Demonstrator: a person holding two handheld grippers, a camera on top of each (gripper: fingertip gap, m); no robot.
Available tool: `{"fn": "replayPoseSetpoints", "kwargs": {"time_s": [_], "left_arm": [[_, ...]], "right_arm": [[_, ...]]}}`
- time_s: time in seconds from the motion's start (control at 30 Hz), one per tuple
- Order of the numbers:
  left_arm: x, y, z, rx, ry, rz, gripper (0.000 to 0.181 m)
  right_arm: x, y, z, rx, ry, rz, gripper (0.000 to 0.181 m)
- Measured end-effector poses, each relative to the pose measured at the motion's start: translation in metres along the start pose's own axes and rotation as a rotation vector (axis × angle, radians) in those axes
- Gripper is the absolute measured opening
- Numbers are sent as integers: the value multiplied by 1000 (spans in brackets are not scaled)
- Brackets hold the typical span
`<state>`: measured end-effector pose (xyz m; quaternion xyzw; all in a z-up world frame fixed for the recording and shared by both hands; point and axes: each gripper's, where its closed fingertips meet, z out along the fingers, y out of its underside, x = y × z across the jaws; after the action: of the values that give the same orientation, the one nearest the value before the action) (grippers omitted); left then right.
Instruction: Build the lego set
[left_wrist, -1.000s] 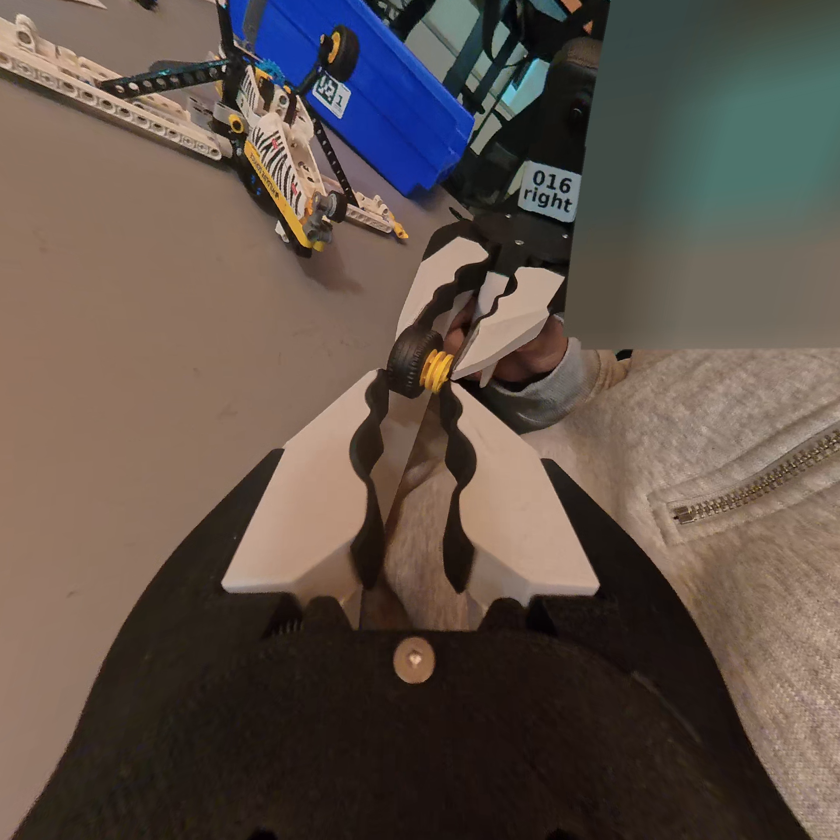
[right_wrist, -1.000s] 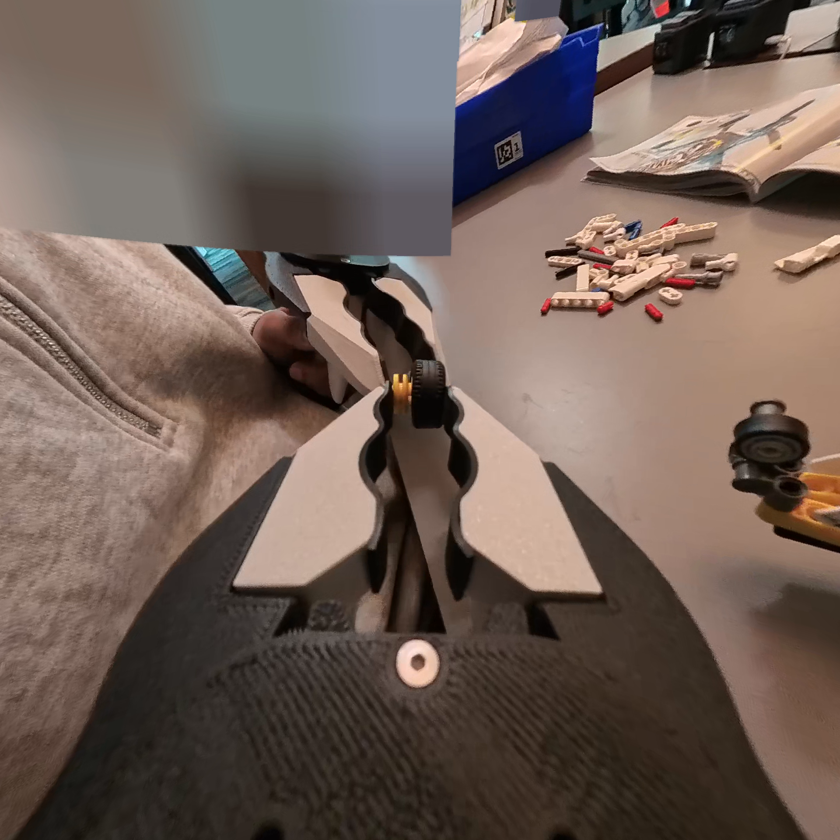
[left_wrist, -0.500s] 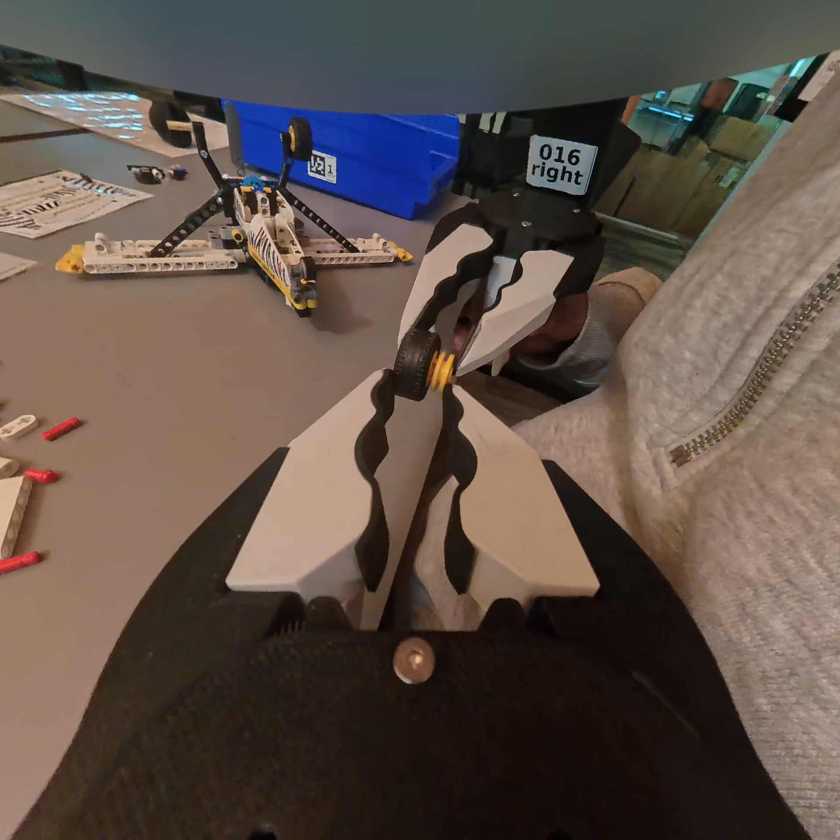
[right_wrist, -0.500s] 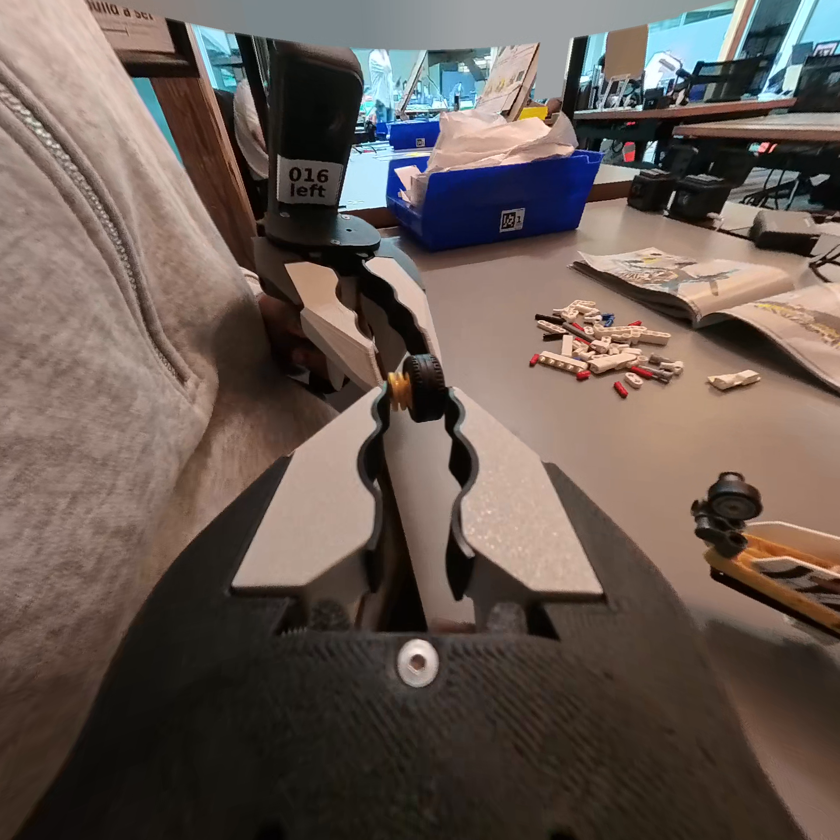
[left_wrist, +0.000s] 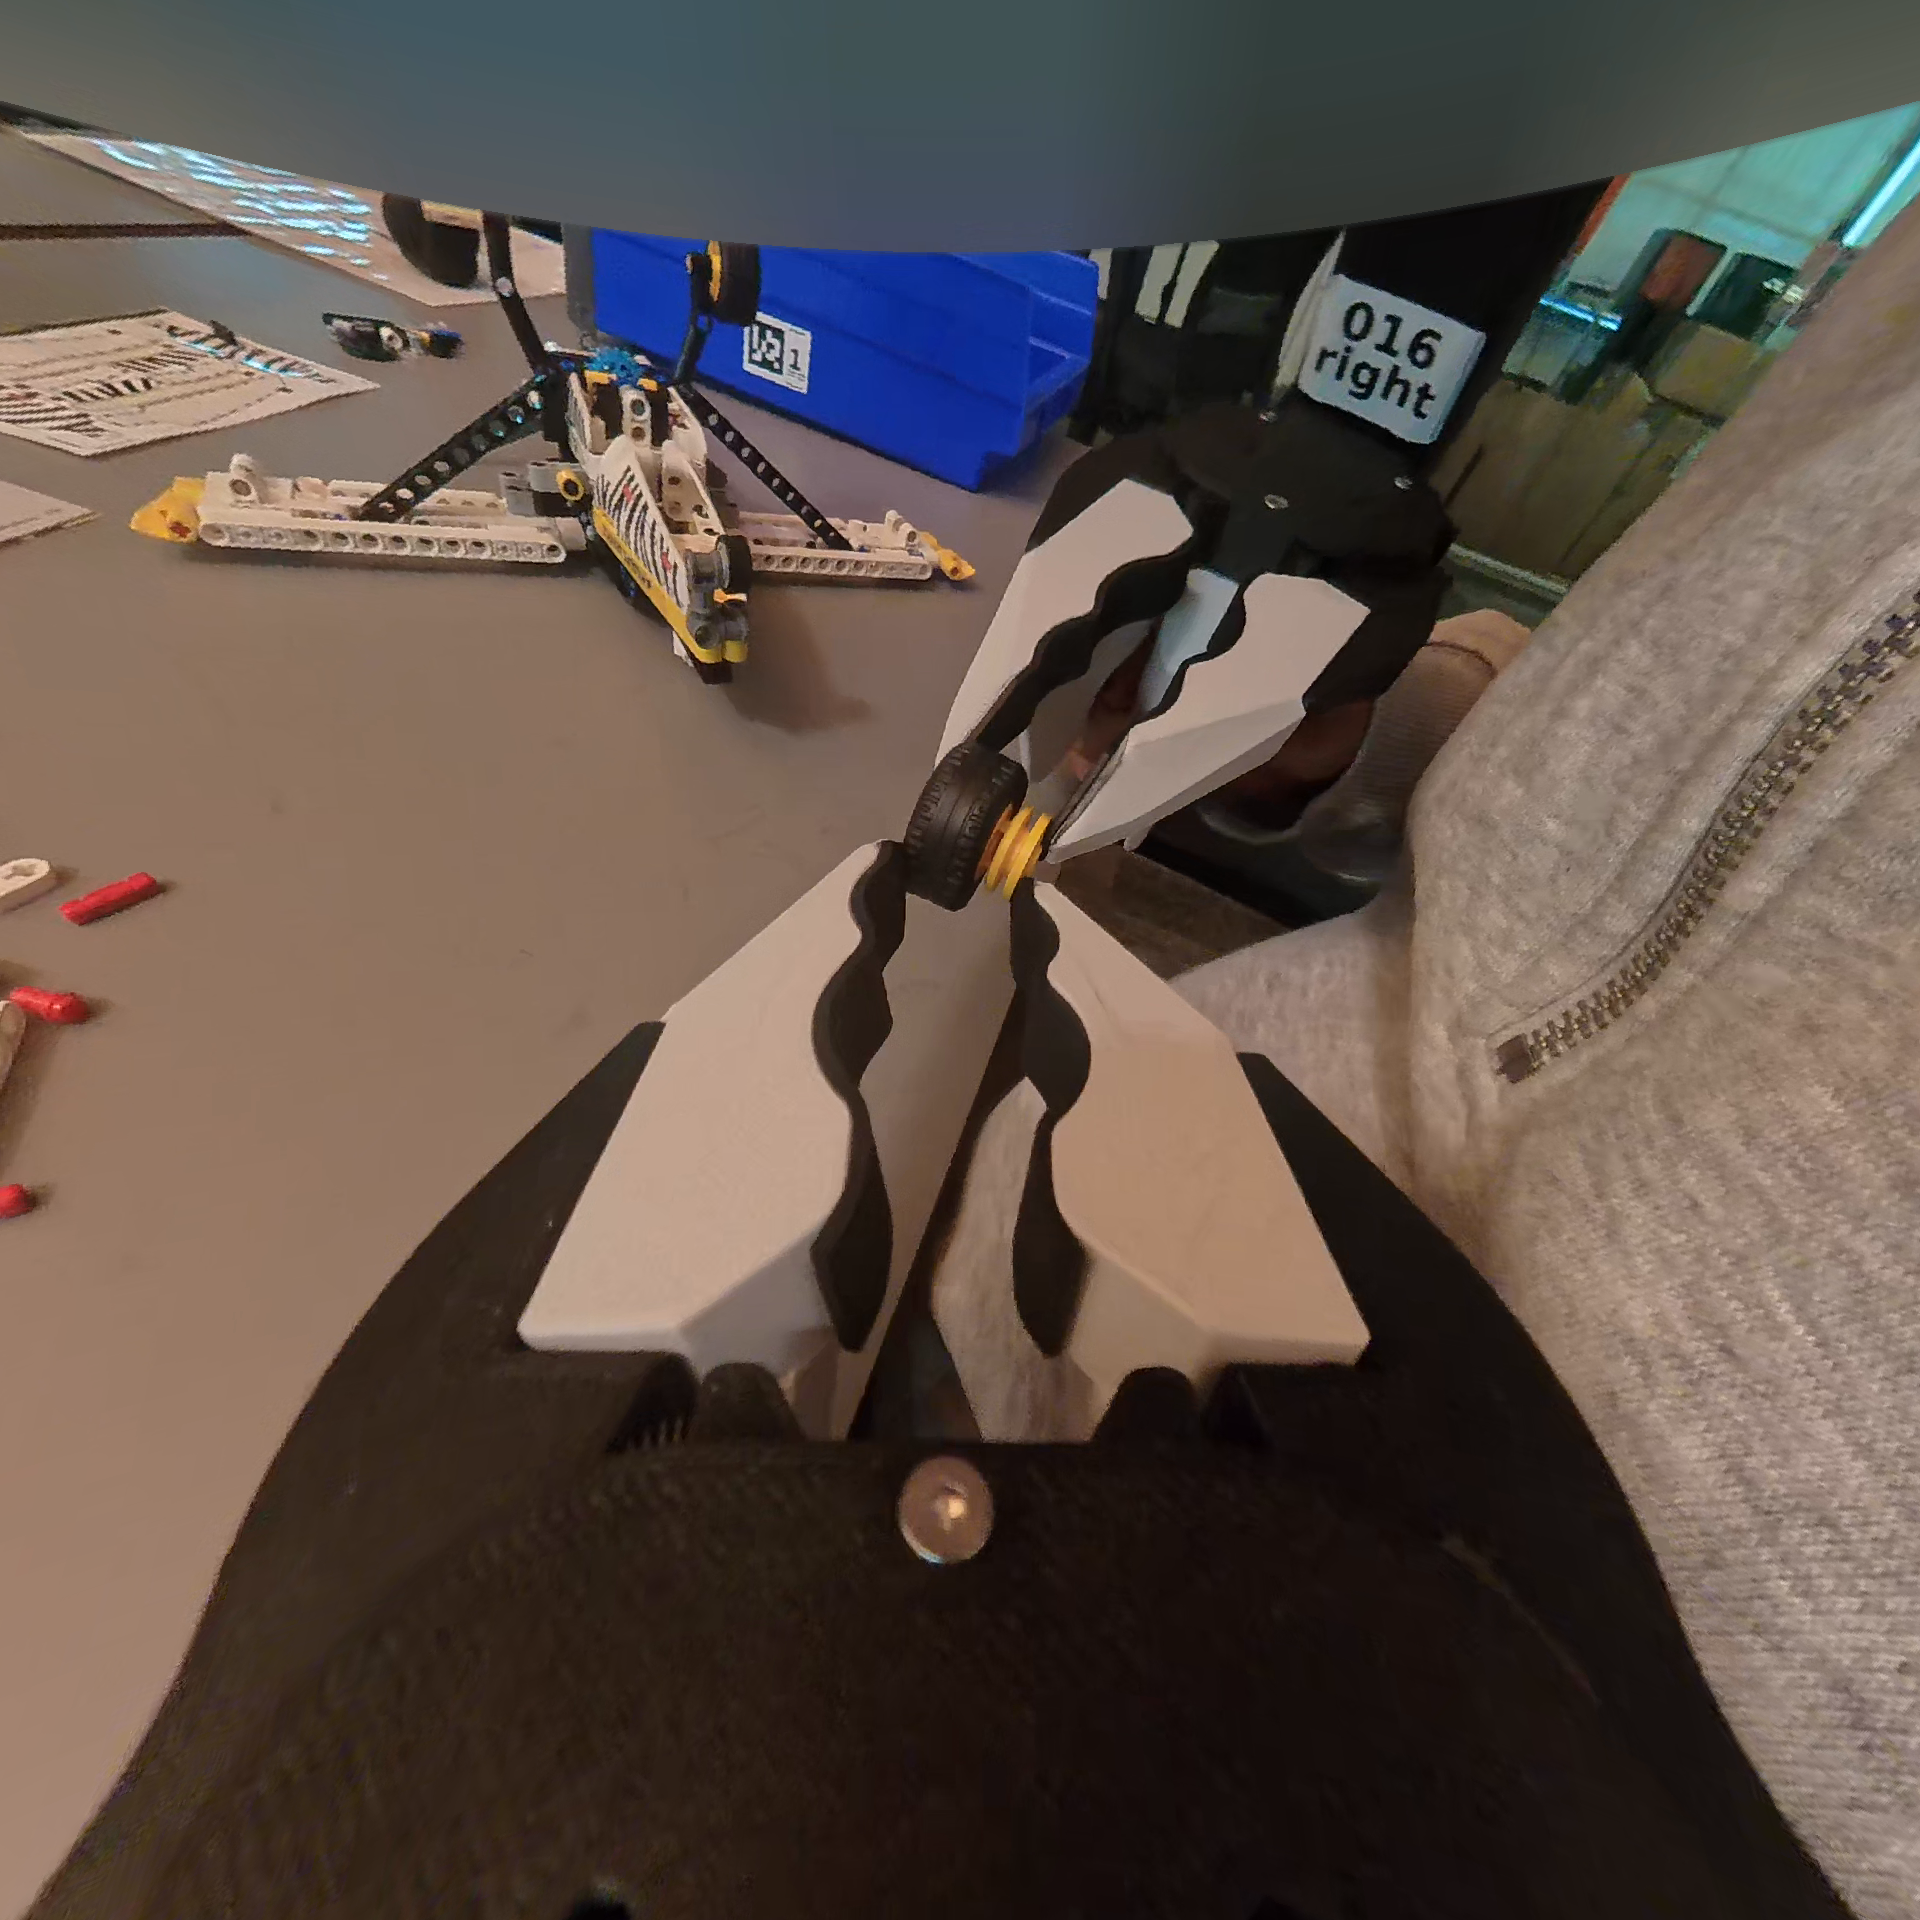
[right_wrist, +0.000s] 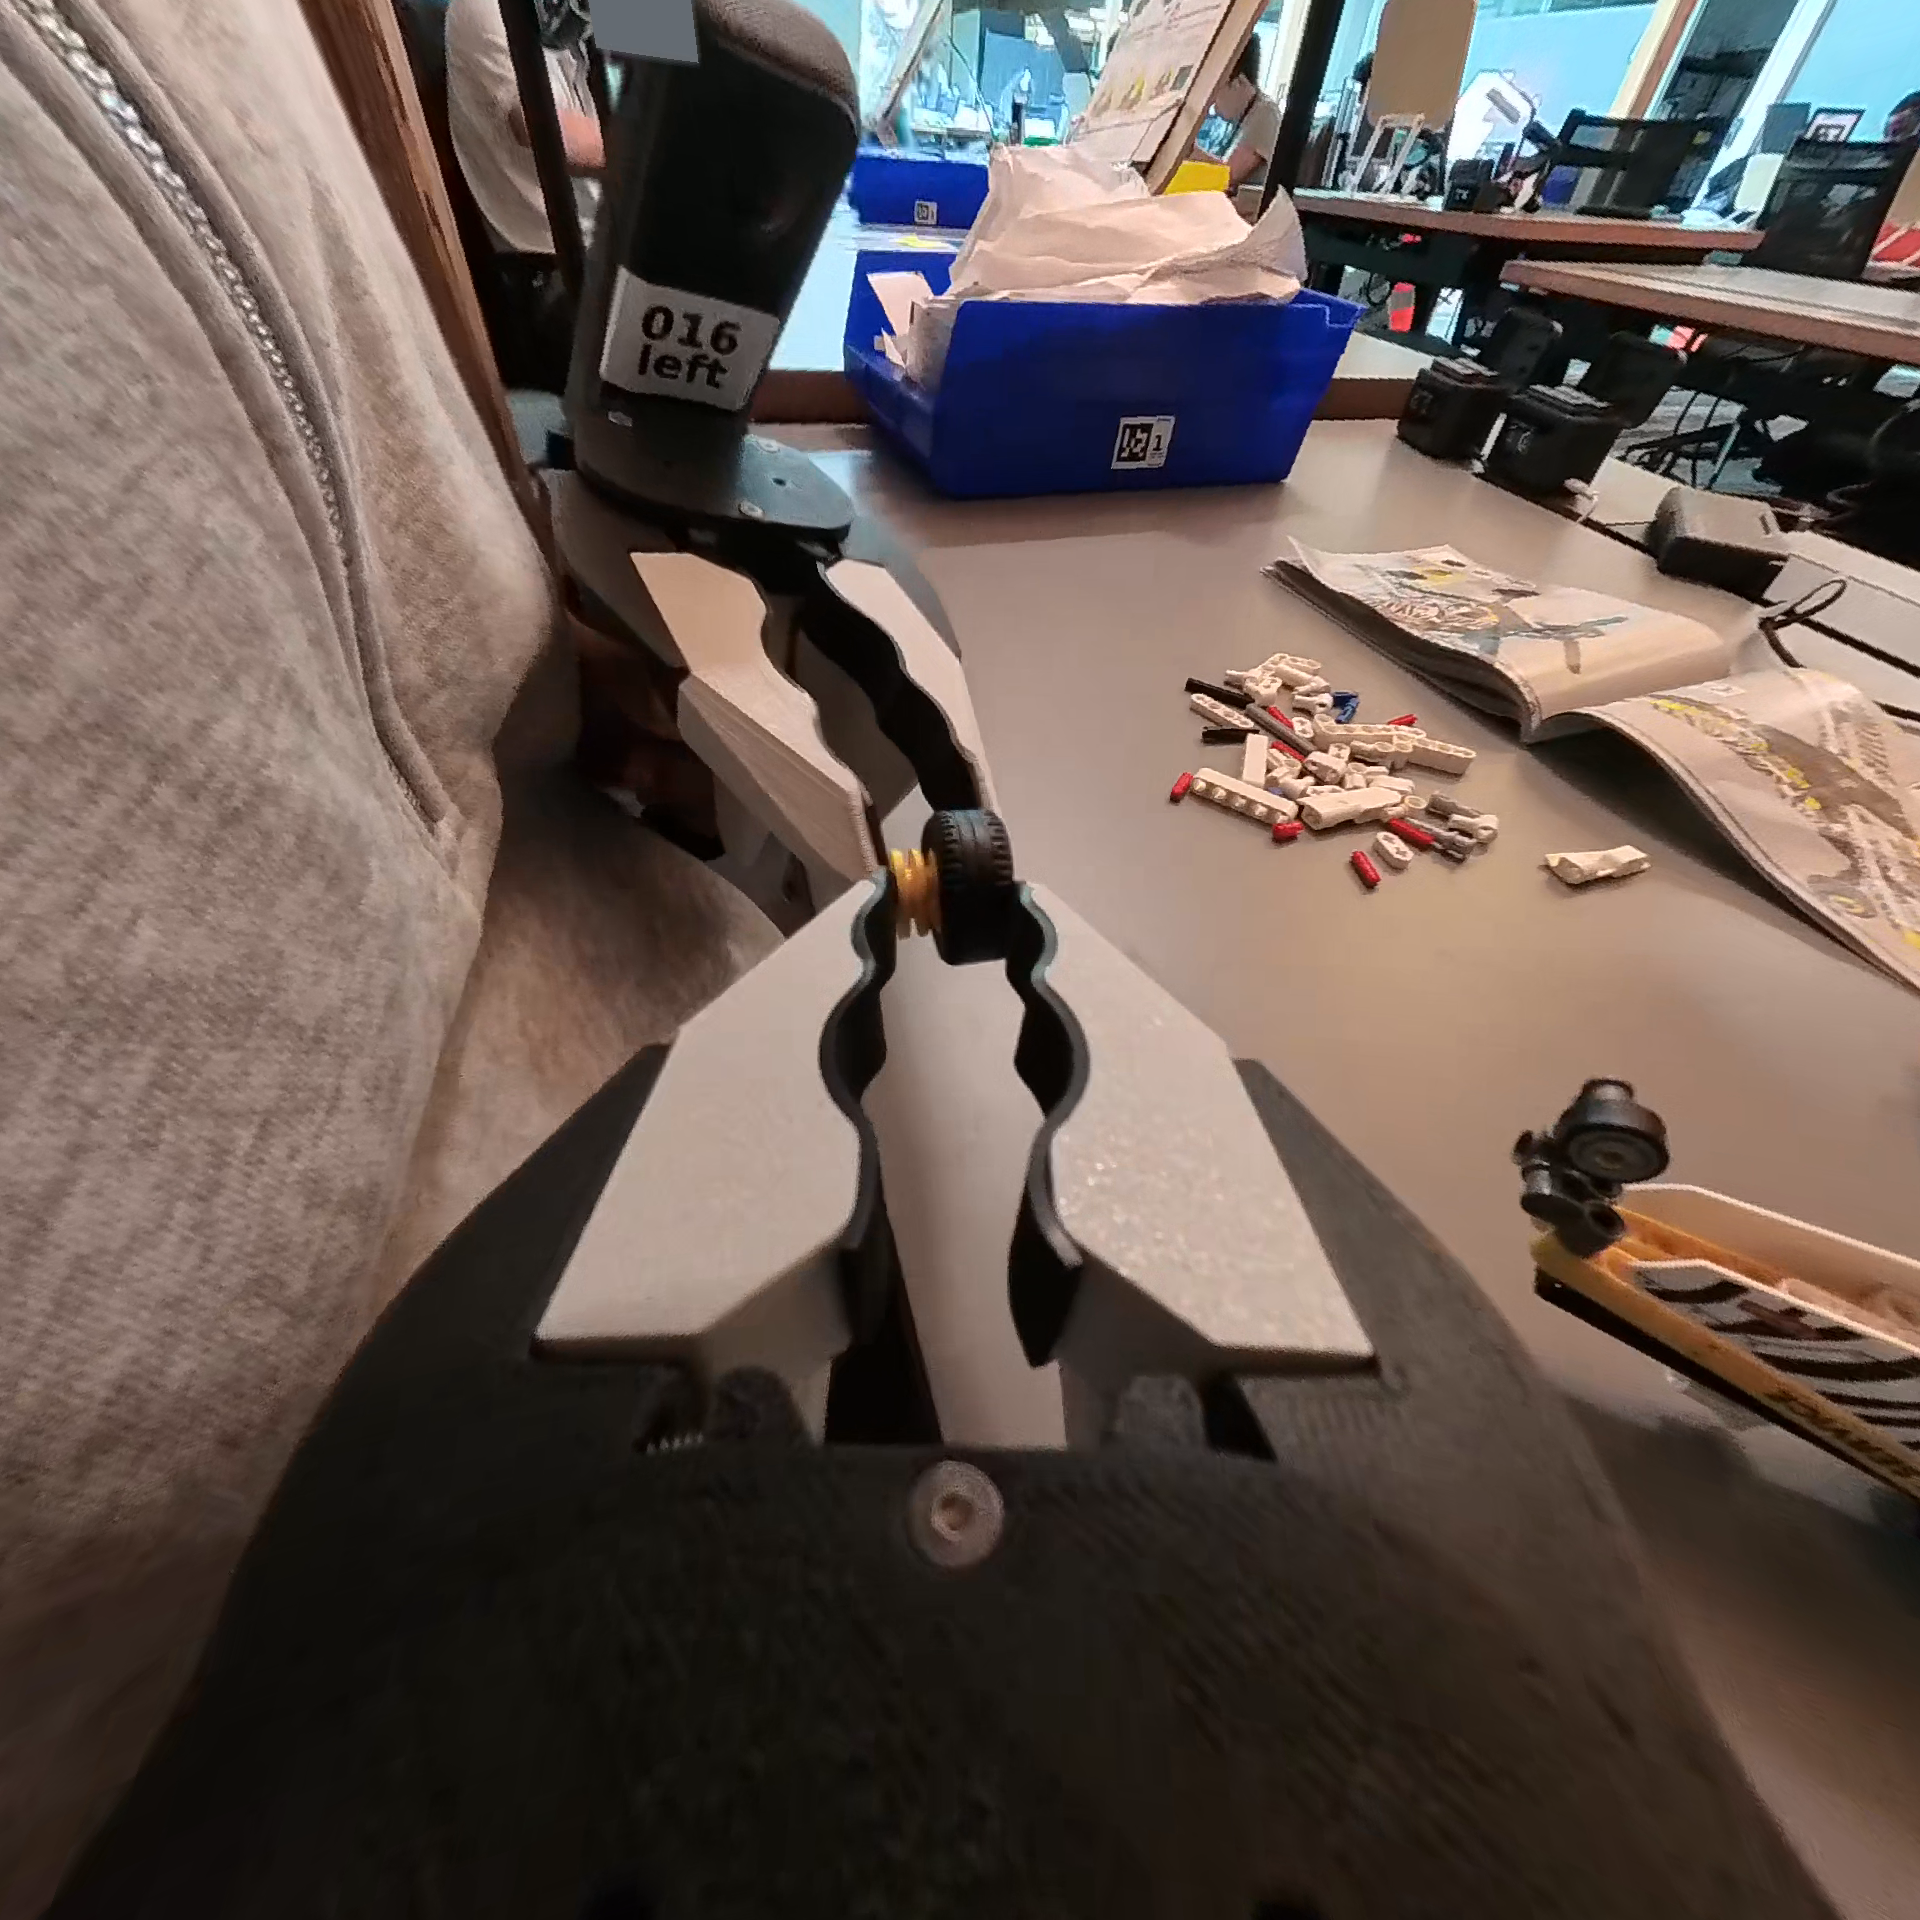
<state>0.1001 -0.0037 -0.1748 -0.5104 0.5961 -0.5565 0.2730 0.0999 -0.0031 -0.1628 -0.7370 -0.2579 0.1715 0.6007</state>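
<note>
Grippers are meeting tip to tip in front of your chest, and you are holding one small wheel (left_wrist: 961, 831) between them. Your left gripper (left_wrist: 951, 883) is closing narrowly around the black tyre end, while your right gripper (right_wrist: 951, 914) is pinching in on the yellow hub (right_wrist: 912, 896) at the wheel's other side; in the left view the right gripper's nearer fingertip is touching that hub. Whether both are bearing the load or one is only steadying, the pictures are not showing.

You are keeping the wheel lifted off the table (left_wrist: 416, 831), near your grey sweater (left_wrist: 1662, 1143) and well apart from the model (left_wrist: 644, 499). That model is lying farther off to the left in the left view: a striped yellow-and-white body with long white beams out to either side, black struts rising from it, and one wheel already sitting high on a strut.

Judging by this, you are well into the build but not finishing it. The held wheel is not yet going onto the model, and a heap of loose parts (right_wrist: 1340, 769) is waiting far right beside the open booklet (right_wrist: 1558, 665), with a blue bin (right_wrist: 1081, 405) beyond. Red pins (left_wrist: 109, 899) are lying near left too.
</note>
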Motion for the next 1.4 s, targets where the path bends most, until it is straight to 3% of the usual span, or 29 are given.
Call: {"fn": "replayPoseSetpoints", "kwargs": {"time_s": [0.63, 0.93, 1.13, 1.4], "left_arm": [[-15, -6, 0, 76, -54, -183, 18], [-2, -16, -6, 148, -15, 26, 22], [2, -17, -6, 151, 25, 41, 30], [10, -17, -3, 152, 60, 64, 29]], "right_arm": [[14, -5, 8, -30, 76, -116, 19], [4, -18, 4, 3, 44, -224, 20], [-2, -22, 1, 22, 18, -316, 21], [-3, -19, 1, 71, -69, -134, 21]]}}
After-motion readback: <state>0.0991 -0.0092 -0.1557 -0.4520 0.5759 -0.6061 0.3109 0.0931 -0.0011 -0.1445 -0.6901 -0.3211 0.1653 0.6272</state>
